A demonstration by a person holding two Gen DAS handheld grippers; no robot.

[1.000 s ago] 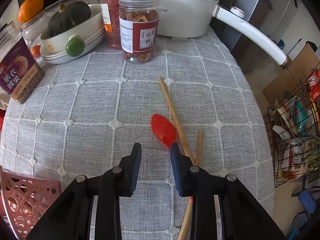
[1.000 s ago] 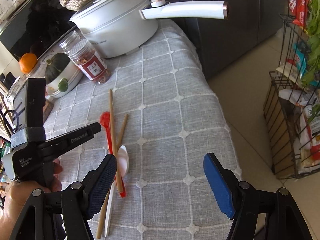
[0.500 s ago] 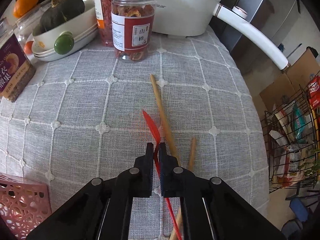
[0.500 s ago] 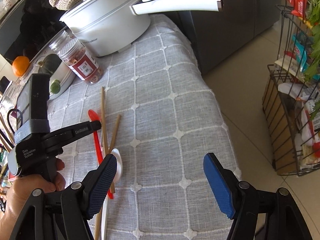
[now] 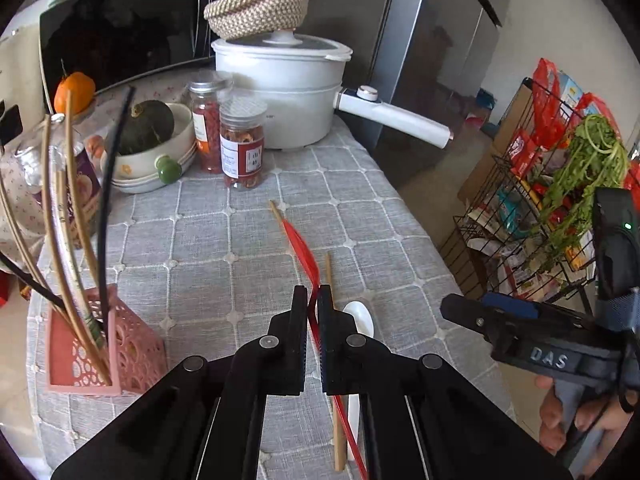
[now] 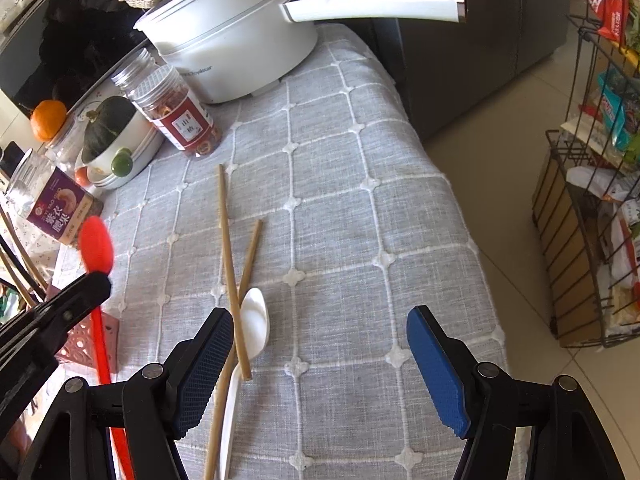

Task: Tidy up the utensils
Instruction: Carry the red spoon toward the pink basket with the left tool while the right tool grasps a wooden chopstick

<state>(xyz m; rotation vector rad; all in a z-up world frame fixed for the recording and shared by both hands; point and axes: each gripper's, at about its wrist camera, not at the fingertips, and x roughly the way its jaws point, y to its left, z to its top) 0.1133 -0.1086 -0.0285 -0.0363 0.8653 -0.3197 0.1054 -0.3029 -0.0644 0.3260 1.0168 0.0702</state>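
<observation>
My left gripper (image 5: pixel 314 300) is shut on a red plastic spoon (image 5: pixel 302 250) and holds it above the grey tablecloth; the spoon's bowl also shows in the right wrist view (image 6: pixel 96 246). Two wooden chopsticks (image 6: pixel 228 256) and a white spoon (image 6: pixel 254 322) lie crossed on the cloth just ahead of my right gripper (image 6: pixel 320 344), which is open wide and empty. A pink perforated utensil holder (image 5: pixel 104 354) with several chopsticks in it stands at the left.
A white electric pot (image 5: pixel 280 92) with a long handle (image 6: pixel 376 2), two jars (image 5: pixel 242 144), a bowl with a squash (image 5: pixel 148 140) and a snack jar (image 6: pixel 60 208) stand at the back. The table edge drops on the right beside a wire rack (image 5: pixel 540 200).
My left gripper closed on the red spoon and lifted it off the cloth, pulling back and up toward the left. The right gripper stayed open above the chopsticks and white spoon.
</observation>
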